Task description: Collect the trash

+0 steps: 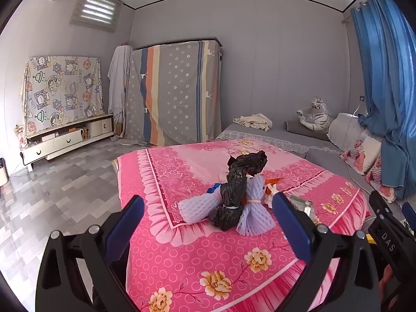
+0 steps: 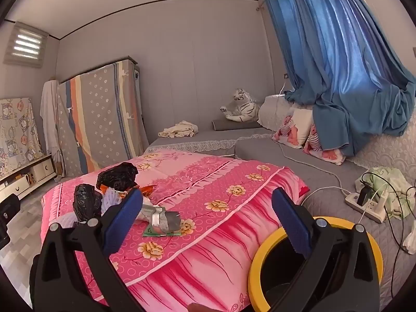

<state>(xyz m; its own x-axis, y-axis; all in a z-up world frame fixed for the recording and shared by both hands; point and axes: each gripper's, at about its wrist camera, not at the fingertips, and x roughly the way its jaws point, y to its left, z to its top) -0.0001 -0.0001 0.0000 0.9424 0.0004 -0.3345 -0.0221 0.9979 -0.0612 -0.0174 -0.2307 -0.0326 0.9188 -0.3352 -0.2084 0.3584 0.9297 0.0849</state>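
Black-framed left tool (image 1: 208,223) and right tool (image 2: 208,215), blue pads, silver screws.

A white striped plush tiger (image 2: 243,105) is seated on the grey mattress (image 2: 262,147); a white power strip (image 2: 365,206) lies beside blue curtains (image 2: 335,59).

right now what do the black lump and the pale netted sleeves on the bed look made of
Black lump: looks like thin plastic bag film, glossy and crinkled, with bright glints on its folds. Pale netted sleeves: likely soft foam fruit netting, matte lavender-white with an open diamond mesh, one cinched by a band.
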